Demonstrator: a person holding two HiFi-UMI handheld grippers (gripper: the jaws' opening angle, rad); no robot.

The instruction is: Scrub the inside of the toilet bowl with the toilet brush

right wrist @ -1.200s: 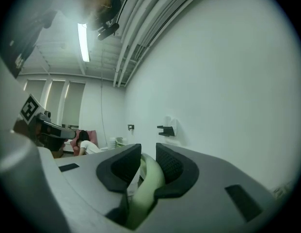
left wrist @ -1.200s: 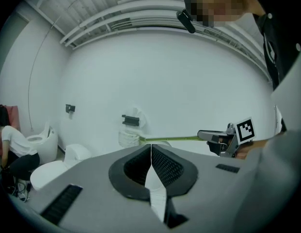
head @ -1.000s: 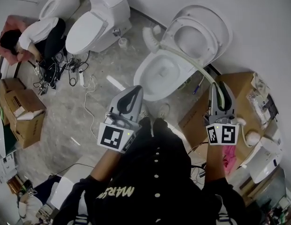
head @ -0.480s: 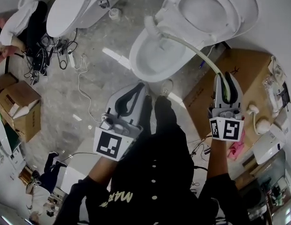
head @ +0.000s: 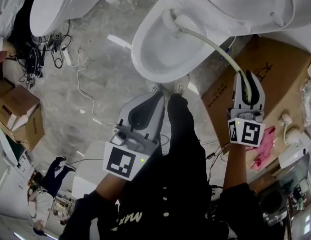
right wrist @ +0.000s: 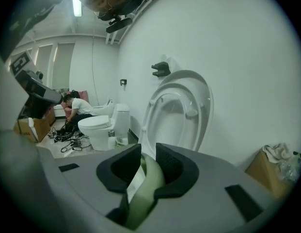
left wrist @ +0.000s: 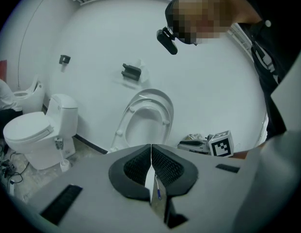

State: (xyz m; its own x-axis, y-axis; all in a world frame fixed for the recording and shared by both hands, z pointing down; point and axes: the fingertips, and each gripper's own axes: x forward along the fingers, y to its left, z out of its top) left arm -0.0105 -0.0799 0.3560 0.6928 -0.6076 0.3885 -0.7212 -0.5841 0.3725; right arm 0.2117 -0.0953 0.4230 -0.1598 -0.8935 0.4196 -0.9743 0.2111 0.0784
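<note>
Nearest the viewer, the left gripper hangs with its jaws pressed together on nothing. At near right, the right gripper is clamped on the end of the long, pale-green plastic toilet brush. The handle arcs away to the far left into the white ceramic toilet bowl, and its white head lies inside, near the far rim. The brush looks light but springy. The slender handle would probably bow under pressure, so a hold further along the shaft should scrub more firmly.
</note>
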